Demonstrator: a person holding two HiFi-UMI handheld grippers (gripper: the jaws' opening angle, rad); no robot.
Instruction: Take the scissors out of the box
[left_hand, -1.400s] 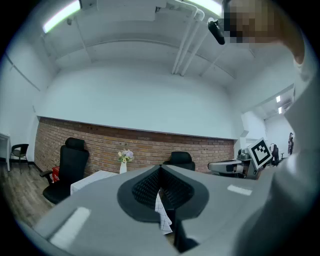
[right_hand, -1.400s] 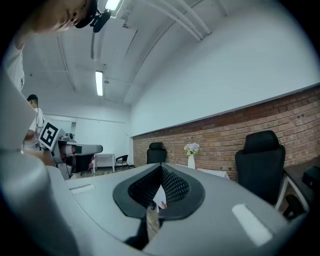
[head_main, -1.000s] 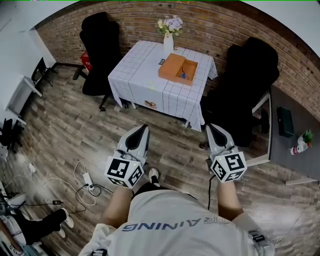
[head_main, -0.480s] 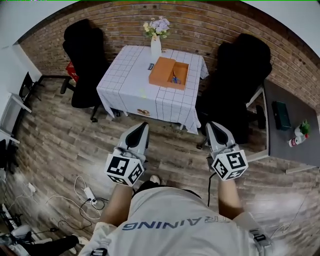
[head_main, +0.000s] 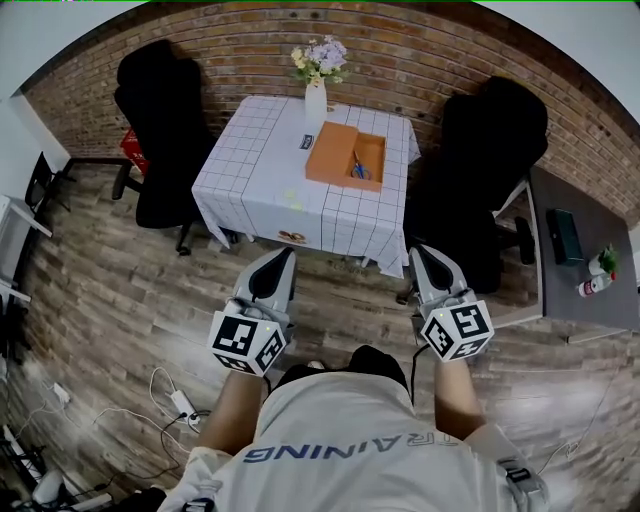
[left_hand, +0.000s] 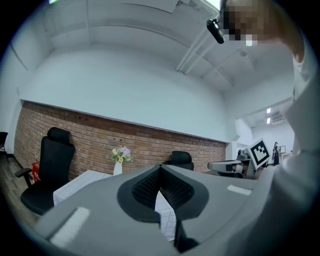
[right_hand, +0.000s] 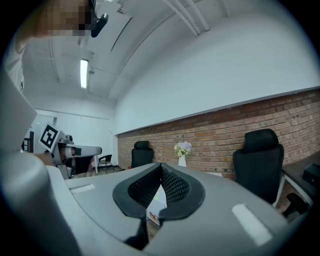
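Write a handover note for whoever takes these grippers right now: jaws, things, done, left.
Left gripper: jaws shut, empty.
Right gripper: jaws shut, empty.
Both point level toward the table, short of it.
Scissors lie in the open orange box on the table, near the vase.
Done: nothing; scissors untouched.
Left: step up to the table, open one gripper's jaws, grasp the scissors, lift them out.
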